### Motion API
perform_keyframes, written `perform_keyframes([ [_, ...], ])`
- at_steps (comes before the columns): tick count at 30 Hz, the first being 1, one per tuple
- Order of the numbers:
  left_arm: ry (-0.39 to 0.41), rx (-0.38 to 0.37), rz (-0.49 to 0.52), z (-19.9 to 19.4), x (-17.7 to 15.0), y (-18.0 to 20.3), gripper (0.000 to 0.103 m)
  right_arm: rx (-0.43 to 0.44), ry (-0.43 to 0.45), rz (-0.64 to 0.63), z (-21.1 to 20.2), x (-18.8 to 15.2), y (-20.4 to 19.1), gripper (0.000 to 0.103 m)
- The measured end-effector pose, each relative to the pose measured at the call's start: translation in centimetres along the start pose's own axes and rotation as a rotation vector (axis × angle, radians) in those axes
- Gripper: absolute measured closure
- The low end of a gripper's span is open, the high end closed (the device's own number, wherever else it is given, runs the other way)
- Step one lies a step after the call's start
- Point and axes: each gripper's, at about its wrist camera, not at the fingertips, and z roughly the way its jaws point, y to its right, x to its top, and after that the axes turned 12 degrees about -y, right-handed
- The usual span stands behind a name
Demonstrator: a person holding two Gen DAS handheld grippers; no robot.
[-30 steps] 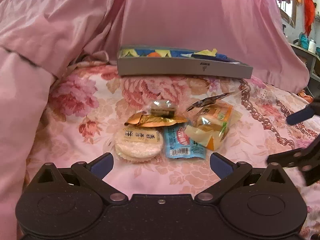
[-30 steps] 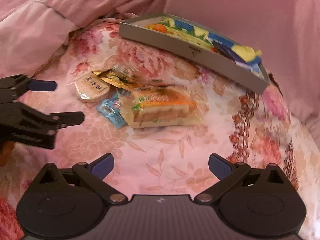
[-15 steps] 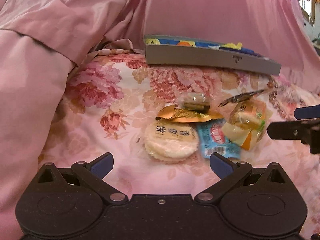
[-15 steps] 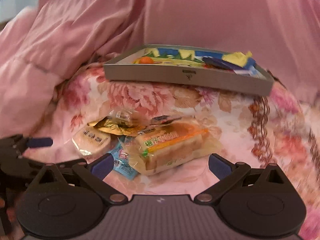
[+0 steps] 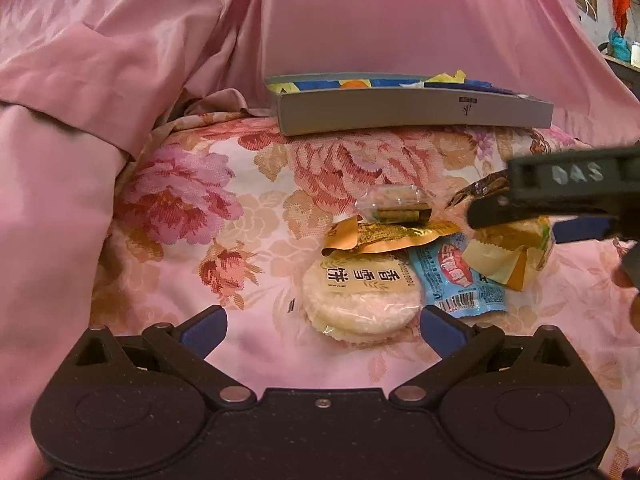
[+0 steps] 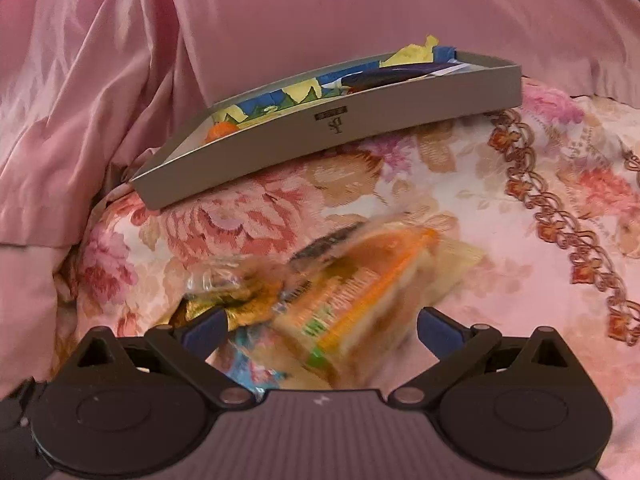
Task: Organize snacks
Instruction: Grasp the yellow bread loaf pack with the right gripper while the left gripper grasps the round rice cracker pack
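left wrist view:
left gripper (image 5: pixel 323 324): fingers spread wide, nothing between them; round rice cracker pack (image 5: pixel 360 300) sits just ahead at 12 o'clock, mostly inside the gap.
snack pile: gold foil pouch (image 5: pixel 392 236) at 12 above the cracker, touching it; clear-wrapped roll (image 5: pixel 400 208) behind that; blue sausage packet (image 5: pixel 456 280) at 1 o'clock, edge under the cracker's right side; sandwich bread pack (image 5: pixel 516 252) at 2 o'clock.
right gripper (image 5: pixel 560 204): comes in from 3 o'clock, over the bread pack; contact unclear.
grey tray (image 5: pixel 412 116): 12 o'clock, far, already holds wrappers.

right wrist view:
right gripper (image 6: pixel 320 326): fingers wide, bread pack (image 6: pixel 360 300) lies between them, blurred; not clamped that I can see.
tray (image 6: pixel 360 136): 12 o'clock, well apart from the pile.

step: my read, reach/pre-grasp on the bread pack.
next: close on the pack's body, not the loose film; lift clear of the sausage packet; carry to the tray at 12.
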Motion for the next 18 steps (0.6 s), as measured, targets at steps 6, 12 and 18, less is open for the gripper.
perform_keyframes([
  [6, -0.023, -0.030, -0.019, 0.5, 0.1, -0.3, 0.001, -0.020, -0.024, -0.002, 0.9, 0.2, 0.7, 0.007],
  [12, -0.019, -0.048, 0.005, 0.7, 0.8, 0.3, 0.001, -0.005, -0.008, -0.143, -0.5, -1.2, 1.3, 0.023],
  [18, -0.023, -0.069, 0.034, 1.1, 1.3, 0.9, 0.003, -0.009, -0.016, -0.341, -3.1, -2.7, 2.6, 0.034],
])
